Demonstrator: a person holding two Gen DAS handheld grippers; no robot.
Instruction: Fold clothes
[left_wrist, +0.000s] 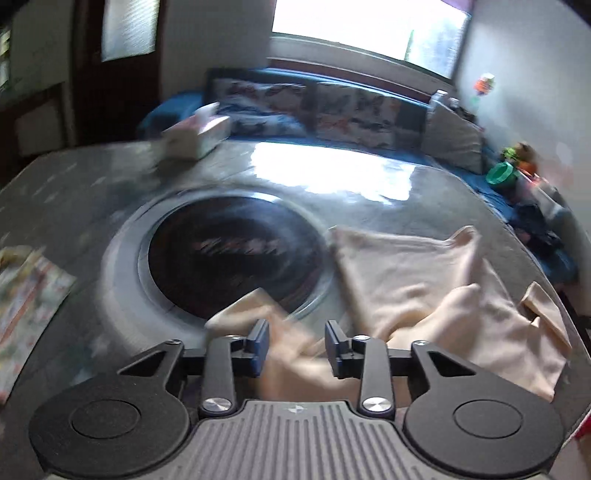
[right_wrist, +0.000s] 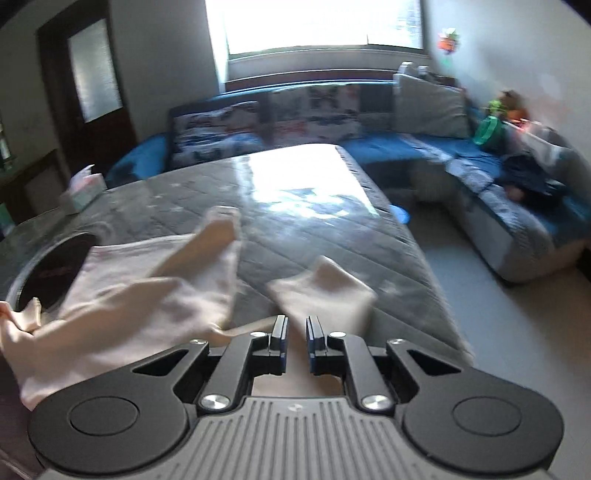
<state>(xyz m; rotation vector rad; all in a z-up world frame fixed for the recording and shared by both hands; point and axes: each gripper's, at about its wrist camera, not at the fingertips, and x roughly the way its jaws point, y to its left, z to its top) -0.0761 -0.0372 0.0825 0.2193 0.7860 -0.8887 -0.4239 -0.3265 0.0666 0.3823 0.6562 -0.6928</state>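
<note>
A pale peach garment (left_wrist: 406, 273) lies crumpled on the grey quilted table (left_wrist: 92, 192), right of a dark round inset (left_wrist: 232, 251). One corner of it reaches under my left gripper (left_wrist: 296, 345). Its jaws stand apart, and the cloth lies in the gap without being pinched. In the right wrist view the same garment (right_wrist: 147, 295) spreads to the left, with a folded flap (right_wrist: 325, 291) just ahead of my right gripper (right_wrist: 296, 343). Those jaws are a narrow gap apart, with cloth showing below them and no pad pressing on it.
A tissue box (left_wrist: 199, 136) stands at the table's far left. A printed paper (left_wrist: 26, 288) lies at the left edge. A blue sofa (right_wrist: 517, 206) with cushions runs along the back and right, and floor separates it from the table's right edge (right_wrist: 417, 258).
</note>
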